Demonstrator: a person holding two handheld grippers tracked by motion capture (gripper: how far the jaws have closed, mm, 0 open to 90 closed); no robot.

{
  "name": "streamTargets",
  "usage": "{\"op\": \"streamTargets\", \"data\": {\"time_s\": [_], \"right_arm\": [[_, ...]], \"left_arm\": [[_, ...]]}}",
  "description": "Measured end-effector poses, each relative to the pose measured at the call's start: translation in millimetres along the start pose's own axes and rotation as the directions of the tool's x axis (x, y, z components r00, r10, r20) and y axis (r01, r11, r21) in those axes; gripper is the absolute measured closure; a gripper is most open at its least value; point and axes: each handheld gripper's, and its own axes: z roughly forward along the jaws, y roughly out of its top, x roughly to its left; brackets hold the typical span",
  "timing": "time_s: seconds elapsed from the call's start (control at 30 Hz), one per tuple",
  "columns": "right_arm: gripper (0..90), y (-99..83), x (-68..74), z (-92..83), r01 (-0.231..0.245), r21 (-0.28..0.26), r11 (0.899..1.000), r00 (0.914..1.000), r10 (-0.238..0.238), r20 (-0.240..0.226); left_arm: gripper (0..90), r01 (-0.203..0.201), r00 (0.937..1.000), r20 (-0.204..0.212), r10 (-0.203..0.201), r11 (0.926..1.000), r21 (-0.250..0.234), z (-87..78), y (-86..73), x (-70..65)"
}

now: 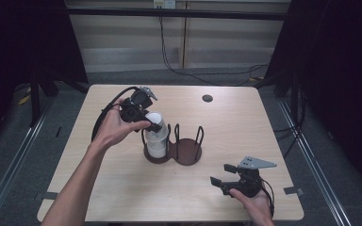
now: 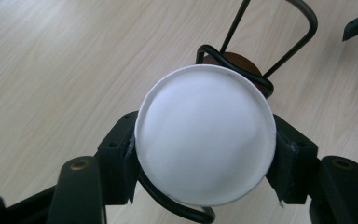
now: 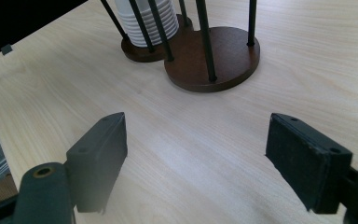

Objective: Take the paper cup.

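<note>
Cup [image 2: 205,140] is clamped at its rim by left gripper [image 1: 143,117], atop the stack [image 1: 156,141] in the holder's [image 1: 186,153] left bay. Right gripper [image 1: 224,181] is held released near the table's [image 1: 122,188] front edge.

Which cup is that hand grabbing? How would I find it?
Look at the middle of the wooden table for the dark two-ring cup holder. Its left ring holds white cups. The top cup is the one, pinched by the left gripper, above the rest.
</note>
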Motion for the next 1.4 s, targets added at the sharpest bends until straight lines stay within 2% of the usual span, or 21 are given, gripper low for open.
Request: {"op": "streamTargets", "data": {"time_s": [0.1,0.3,0.37,0.43,0.63,0.67,0.8,0.83,0.87,0.9,0.93,0.97,1.0,1.07,1.13,1.2,1.23,1.3,1.33,1.4], "right_arm": [[20.2,-0.1,-0.5,-0.3,0.002,-0.002,1.0,1.0,-0.002,0.0],[19.9,-0.1,-0.3,-0.3,0.001,-0.004,1.0,1.0,-0.001,-0.001],[19.9,0.0,0.2,-0.1,0.0,-0.002,1.0,1.0,0.0,0.0],[19.9,0.0,0.4,-0.1,0.003,0.001,1.0,1.0,-0.003,-0.001],[19.7,-0.1,-0.1,0.3,0.0,-0.003,1.0,1.0,0.0,0.0],[19.7,0.0,0.2,0.2,0.0,0.0,1.0,1.0,0.0,0.0],[19.7,0.0,0.9,0.7,0.004,0.001,1.0,1.0,-0.004,-0.004],[19.7,0.0,0.8,0.8,0.007,0.002,1.0,1.0,-0.007,-0.003],[19.7,-0.1,0.7,0.8,0.006,0.002,1.0,1.0,-0.006,-0.002],[19.7,-0.2,0.7,0.7,0.003,0.003,1.0,1.0,-0.003,-0.002],[19.6,-0.2,0.4,0.9,0.003,0.004,1.0,1.0,-0.003,-0.003],[19.6,-0.1,0.2,1.2,0.001,0.003,1.0,1.0,-0.001,-0.003],[19.6,-0.1,0.2,1.6,0.001,0.003,1.0,1.0,-0.001,-0.004],[19.6,0.1,0.8,1.7,0.008,0.008,1.0,1.0,-0.008,-0.005],[19.5,0.1,1.6,1.6,0.004,0.005,1.0,1.0,-0.004,-0.004],[19.3,0.0,0.9,1.6,0.009,0.007,1.0,0.9999,-0.009,-0.006],[19.2,0.1,0.6,1.7,0.006,0.006,1.0,1.0,-0.006,-0.005],[19.1,0.0,0.6,1.6,0.005,0.005,1.0,1.0,-0.005,-0.004],[19.1,0.0,0.6,1.6,0.005,0.006,1.0,1.0,-0.005,-0.004],[19.1,-0.2,0.8,2.5,0.003,0.007,1.0,1.0,-0.003,-0.006]], "left_arm": [[36.8,-0.012,0.9999,-0.007,0.012,0.9999,-0.003,-3.8,-0.1,0.3],[36.8,0.011,0.9999,-0.006,-0.012,0.9985,-0.053,-11.3,-1.4,0.2],[36.8,0.0,1.0,-0.009,-0.001,0.9989,-0.047,-13.8,-1.4,0.7],[36.9,0.01,0.9999,-0.007,-0.01,0.9977,-0.068,-16.5,-2.2,0.5],[37.1,0.003,1.0,0.007,-0.002,0.9949,-0.101,-23.5,-3.8,0.1],[37.1,0.022,0.9998,0.006,-0.021,0.9927,-0.119,-24.4,-4.2,-0.9],[37.0,0.015,0.9999,-0.004,-0.016,0.9916,-0.129,-29.6,-5.8,0.7],[37.0,0.015,0.9997,-0.016,-0.017,0.9904,-0.138,-31.1,-6.4,0.0],[36.9,0.007,0.9999,-0.01,-0.009,0.9893,-0.145,-32.7,-7.0,-0.5],[36.9,0.021,0.9996,-0.014,-0.023,0.9858,-0.167,-33.0,-7.4,-2.6],[36.9,0.007,0.9996,-0.026,-0.012,0.986,-0.166,-34.5,-7.7,-2.7],[36.9,0.02,0.9996,-0.017,-0.024,0.9827,-0.184,-35.1,-8.0,-3.5],[36.9,0.013,0.9999,-0.006,-0.015,0.982,-0.188,-36.2,-8.4,-3.3],[36.9,0.014,0.9997,-0.015,-0.017,0.9798,-0.2,-37.6,-9.3,-3.9],[36.9,0.02,0.9998,0.001,-0.02,0.9776,-0.209,-39.0,-10.6,-3.3],[36.8,0.039,0.9992,0.007,-0.038,0.9691,-0.244,-39.5,-14.1,-2.3],[36.8,0.033,0.9994,0.015,-0.03,0.9684,-0.247,-40.3,-15.7,-1.2],[36.8,0.053,0.9985,0.024,-0.049,0.9596,-0.276,-40.1,-18.5,-2.1],[36.8,0.043,0.999,0.025,-0.037,0.9599,-0.277,-40.8,-20.2,-1.5],[36.8,0.051,0.9986,0.033,-0.043,0.9535,-0.297,-41.4,-23.1,-2.5]]}}
